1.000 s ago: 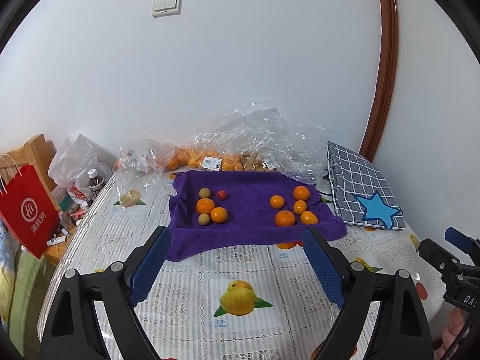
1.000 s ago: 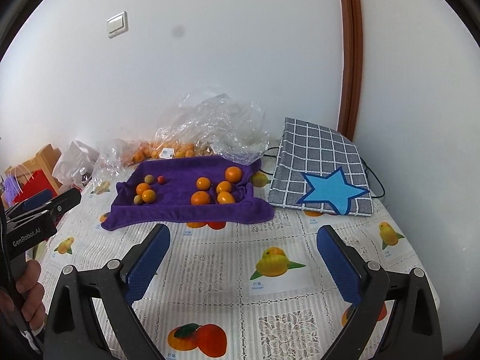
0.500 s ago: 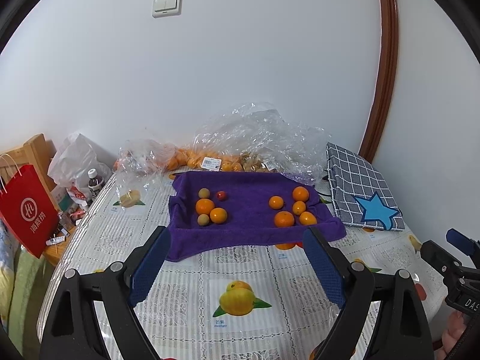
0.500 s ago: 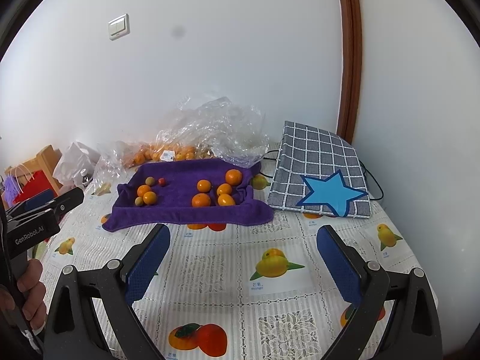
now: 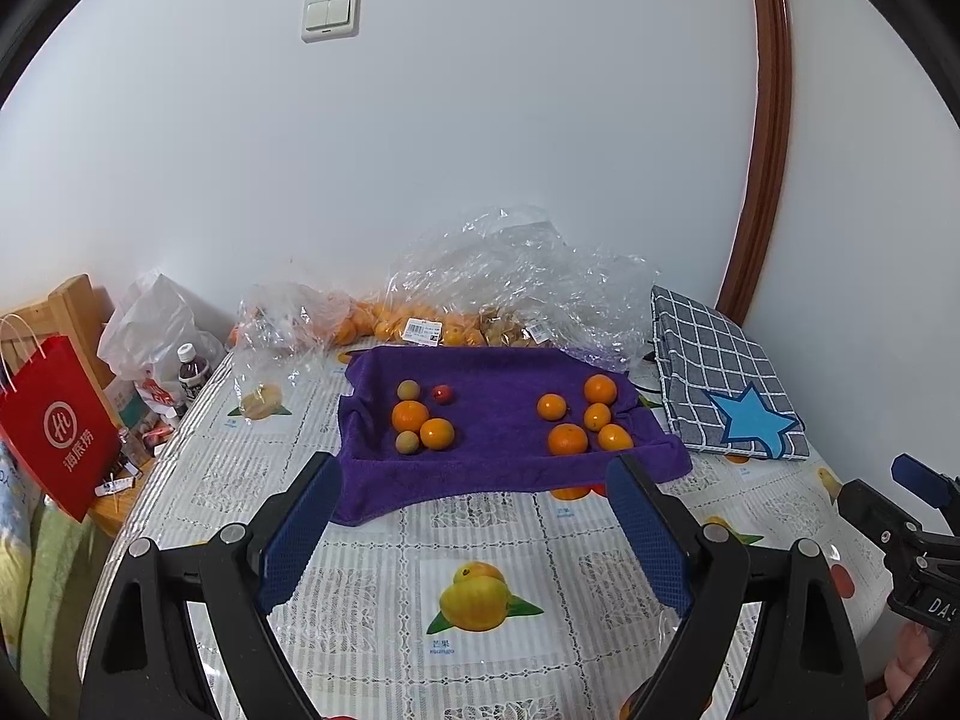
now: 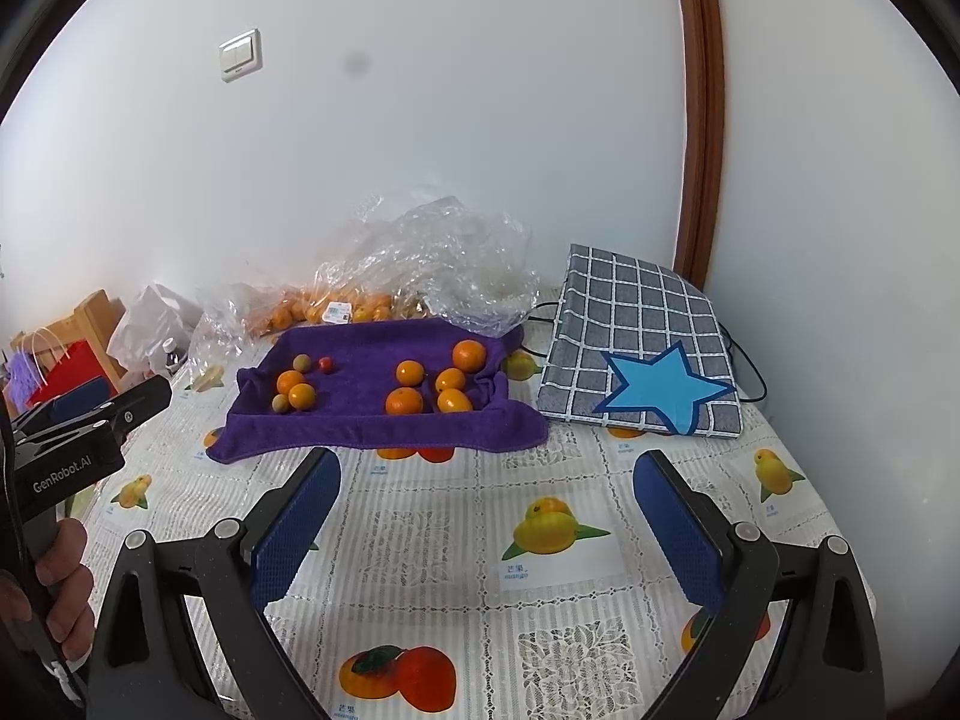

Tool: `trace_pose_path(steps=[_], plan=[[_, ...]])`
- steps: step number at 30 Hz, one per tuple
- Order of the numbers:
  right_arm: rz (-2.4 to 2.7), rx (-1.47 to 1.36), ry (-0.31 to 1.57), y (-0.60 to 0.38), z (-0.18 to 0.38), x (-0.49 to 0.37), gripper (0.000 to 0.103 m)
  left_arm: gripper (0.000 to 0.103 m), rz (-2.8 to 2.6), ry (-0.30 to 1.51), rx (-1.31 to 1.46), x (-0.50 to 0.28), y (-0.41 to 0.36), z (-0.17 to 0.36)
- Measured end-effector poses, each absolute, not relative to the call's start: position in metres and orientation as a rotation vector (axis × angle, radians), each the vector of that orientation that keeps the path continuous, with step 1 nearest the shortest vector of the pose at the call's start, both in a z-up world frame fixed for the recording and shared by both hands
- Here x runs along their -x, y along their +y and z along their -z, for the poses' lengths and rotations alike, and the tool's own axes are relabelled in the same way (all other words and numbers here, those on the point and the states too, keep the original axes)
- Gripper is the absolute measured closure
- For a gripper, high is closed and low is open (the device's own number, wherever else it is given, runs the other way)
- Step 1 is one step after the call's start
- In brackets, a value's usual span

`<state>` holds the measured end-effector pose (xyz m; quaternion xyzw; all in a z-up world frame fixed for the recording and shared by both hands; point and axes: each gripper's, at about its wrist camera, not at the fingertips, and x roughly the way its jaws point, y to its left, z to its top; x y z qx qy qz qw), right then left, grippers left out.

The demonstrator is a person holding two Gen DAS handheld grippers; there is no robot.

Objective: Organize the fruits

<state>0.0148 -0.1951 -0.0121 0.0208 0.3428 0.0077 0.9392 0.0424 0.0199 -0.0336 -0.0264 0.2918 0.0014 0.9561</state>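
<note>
A purple towel (image 5: 492,438) (image 6: 372,396) lies on the table with fruit in two groups. The left group has two oranges (image 5: 410,416), two pale small fruits (image 5: 408,389) and one small red fruit (image 5: 442,394). The right group has several oranges (image 5: 567,439) (image 6: 404,402). My left gripper (image 5: 474,504) is open and empty, above the table in front of the towel. My right gripper (image 6: 486,498) is open and empty, also short of the towel. The left gripper's body also shows in the right wrist view (image 6: 72,450).
Clear plastic bags (image 5: 516,294) with more oranges lie behind the towel by the wall. A grey checked cloth with a blue star (image 5: 726,396) (image 6: 642,360) lies to the right. A red paper bag (image 5: 57,420) and a bottle (image 5: 192,369) stand off the table's left edge.
Both grippers have drifted slightly; the view of the towel and fruit has shifted only a little. Both stay open and no fruit has moved.
</note>
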Motion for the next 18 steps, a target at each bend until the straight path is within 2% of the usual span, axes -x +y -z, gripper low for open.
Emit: trace_pose_path(steps=[18], plan=[[-0.021, -0.038, 0.694, -0.1933, 0.0097, -0.0124, 0.006, 0.013, -0.006, 0.589, 0.054, -0.0414, 0.0219, 0.0323]])
